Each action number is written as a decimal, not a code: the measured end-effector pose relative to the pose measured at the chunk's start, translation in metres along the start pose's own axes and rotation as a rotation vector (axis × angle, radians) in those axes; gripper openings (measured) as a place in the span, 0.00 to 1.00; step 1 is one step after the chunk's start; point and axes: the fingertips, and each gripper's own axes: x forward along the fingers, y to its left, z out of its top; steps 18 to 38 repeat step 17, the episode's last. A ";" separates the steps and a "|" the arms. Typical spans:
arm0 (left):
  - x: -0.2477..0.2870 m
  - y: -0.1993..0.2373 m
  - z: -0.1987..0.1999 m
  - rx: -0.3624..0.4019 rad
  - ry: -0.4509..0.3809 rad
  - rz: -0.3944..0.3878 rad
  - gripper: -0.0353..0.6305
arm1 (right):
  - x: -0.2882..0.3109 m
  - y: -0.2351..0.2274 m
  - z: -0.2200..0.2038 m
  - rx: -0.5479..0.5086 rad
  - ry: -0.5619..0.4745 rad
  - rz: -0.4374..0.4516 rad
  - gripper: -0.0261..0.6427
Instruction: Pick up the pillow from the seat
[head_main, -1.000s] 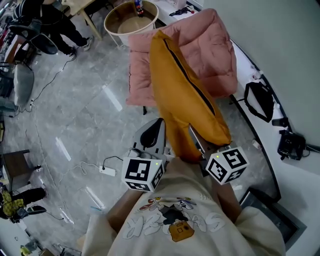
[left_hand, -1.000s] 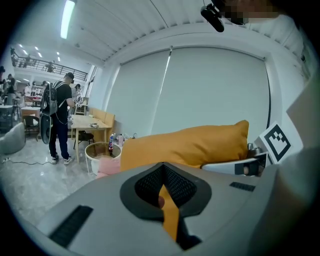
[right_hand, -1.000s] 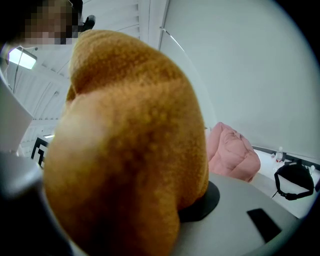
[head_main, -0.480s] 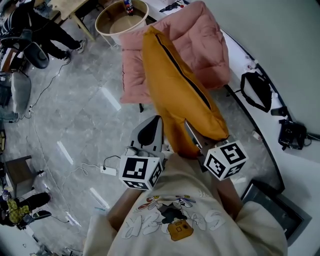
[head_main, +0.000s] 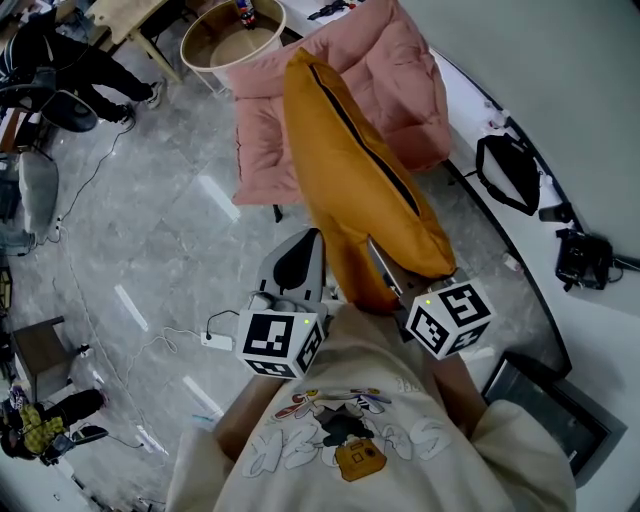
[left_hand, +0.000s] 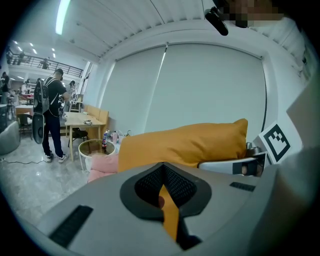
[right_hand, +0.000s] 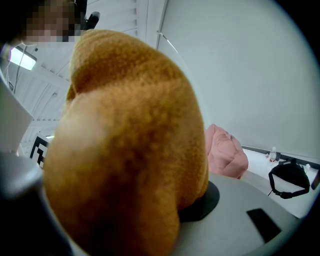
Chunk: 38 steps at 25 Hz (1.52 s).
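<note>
So, head view: the orange pillow (head_main: 360, 190) is held up by the left gripper (head_main: 315, 250) and right gripper (head_main: 385, 265), with its far end over the pink seat (head_main: 400, 90). Left gripper view: jaws pinched tight on a thin fold of pillow. Right gripper view: jaws squeezing the pillow's fat corner.

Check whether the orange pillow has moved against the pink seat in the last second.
Yes, slightly: the orange pillow has pulled back from the pink seat, toward the bottom of the head view.
</note>
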 end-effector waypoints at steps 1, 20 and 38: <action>0.002 -0.002 0.000 0.004 0.003 -0.004 0.06 | -0.001 -0.002 0.000 0.004 0.000 -0.002 0.38; 0.003 -0.003 -0.001 0.023 0.015 -0.007 0.06 | -0.003 -0.008 -0.001 0.028 -0.013 -0.004 0.38; 0.003 -0.003 -0.001 0.023 0.015 -0.007 0.06 | -0.003 -0.008 -0.001 0.028 -0.013 -0.004 0.38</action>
